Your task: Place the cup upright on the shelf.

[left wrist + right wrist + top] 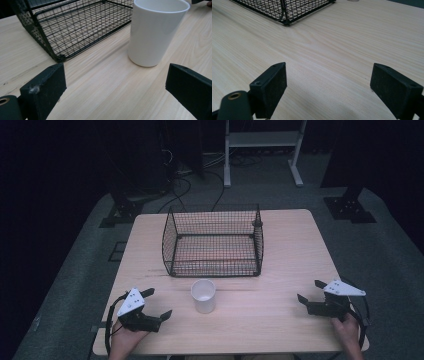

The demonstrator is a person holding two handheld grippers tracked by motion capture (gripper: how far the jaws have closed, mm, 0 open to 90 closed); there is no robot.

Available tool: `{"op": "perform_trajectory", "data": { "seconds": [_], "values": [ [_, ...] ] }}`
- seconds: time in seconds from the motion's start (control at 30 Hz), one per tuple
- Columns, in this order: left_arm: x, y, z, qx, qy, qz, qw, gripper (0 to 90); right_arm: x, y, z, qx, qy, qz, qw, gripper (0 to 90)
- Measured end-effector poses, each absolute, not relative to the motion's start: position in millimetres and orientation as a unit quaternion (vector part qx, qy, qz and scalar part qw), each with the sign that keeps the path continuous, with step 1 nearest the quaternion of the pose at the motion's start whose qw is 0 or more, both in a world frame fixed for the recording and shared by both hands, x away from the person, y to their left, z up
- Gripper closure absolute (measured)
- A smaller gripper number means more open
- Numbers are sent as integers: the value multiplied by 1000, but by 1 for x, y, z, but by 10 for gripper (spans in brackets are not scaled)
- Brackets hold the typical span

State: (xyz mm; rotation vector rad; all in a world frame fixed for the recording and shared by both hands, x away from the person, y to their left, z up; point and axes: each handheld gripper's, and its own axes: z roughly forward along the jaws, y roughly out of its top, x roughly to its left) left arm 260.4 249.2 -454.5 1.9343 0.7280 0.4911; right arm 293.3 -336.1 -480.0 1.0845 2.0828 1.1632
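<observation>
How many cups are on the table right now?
1. A single white cup stands upright on the wooden table, just in front of the black wire basket, nearer the left gripper than the right gripper. The basket looks empty.

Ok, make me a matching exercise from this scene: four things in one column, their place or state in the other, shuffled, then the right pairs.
Things:
1. white cup
2. wire basket
3. left gripper
4. right gripper

Places or states:
A. black mesh, empty, at mid-table
B. open, at the table's near right corner
C. upright, just in front of the basket
D. open, jaws towards the cup

Pairs: 1-C, 2-A, 3-D, 4-B
</observation>
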Motion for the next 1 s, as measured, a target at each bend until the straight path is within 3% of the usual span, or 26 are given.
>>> {"op": "perform_trajectory", "data": {
  "seconds": [1.0],
  "values": [
    [266, 194, -439, 844, 233, 158, 457, 23, 294, -335, -480, 399, 770, 425, 260, 131]
  ]
}}
